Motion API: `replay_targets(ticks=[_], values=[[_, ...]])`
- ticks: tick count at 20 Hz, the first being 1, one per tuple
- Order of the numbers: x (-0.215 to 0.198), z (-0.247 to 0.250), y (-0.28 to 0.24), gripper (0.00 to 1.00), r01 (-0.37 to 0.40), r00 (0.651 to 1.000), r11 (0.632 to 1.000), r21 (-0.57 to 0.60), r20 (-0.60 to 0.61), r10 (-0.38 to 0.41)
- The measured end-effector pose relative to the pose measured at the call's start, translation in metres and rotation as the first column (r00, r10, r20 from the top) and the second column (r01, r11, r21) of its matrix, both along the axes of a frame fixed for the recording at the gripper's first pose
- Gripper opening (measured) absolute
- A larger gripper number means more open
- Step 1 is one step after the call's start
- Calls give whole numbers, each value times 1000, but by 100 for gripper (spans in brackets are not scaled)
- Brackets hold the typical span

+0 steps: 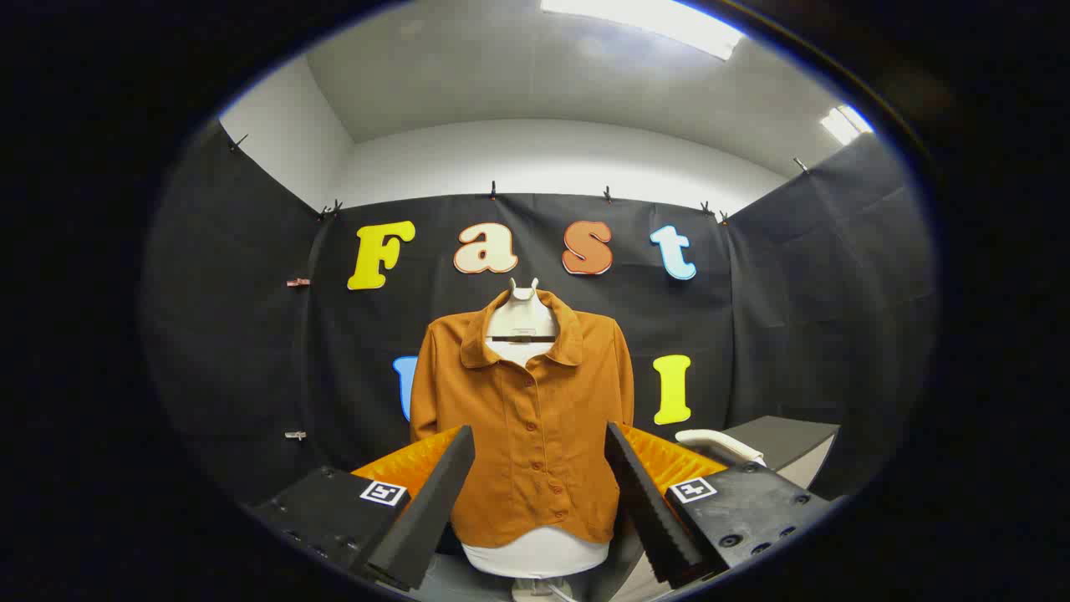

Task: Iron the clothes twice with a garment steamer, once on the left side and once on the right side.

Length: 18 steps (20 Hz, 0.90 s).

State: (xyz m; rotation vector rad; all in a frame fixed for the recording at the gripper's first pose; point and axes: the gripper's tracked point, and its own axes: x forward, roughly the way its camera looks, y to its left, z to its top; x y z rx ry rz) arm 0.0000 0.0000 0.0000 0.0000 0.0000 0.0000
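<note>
Right, I have the tongs [535,493] spread wide with nothing between the fingers, both aimed straight at the orange shirt [527,418]. The shirt hangs buttoned on a white mannequin torso [535,552], which I take as my landmark: the shirt covers it from collar to hem, and its bare base shows under the hem. To the right of the mannequin, on a dark worktop [786,443], lies a white curved handle [719,443], which I judge to be the garment steamer, though most of it is hidden behind the tongs. So the pass on either side has not begun, and I reckon fetching that handle comes first. The risks: a poor grip on a rounded handle could let it twist or slip, and swinging toward it could catch the shirt's sleeve and tilt the mannequin.
</note>
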Motion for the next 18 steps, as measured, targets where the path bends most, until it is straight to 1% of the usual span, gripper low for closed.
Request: replay_targets(ticks=[18], values=[[-4,2,0,98,17,1000,1000,-2,-6,-17]])
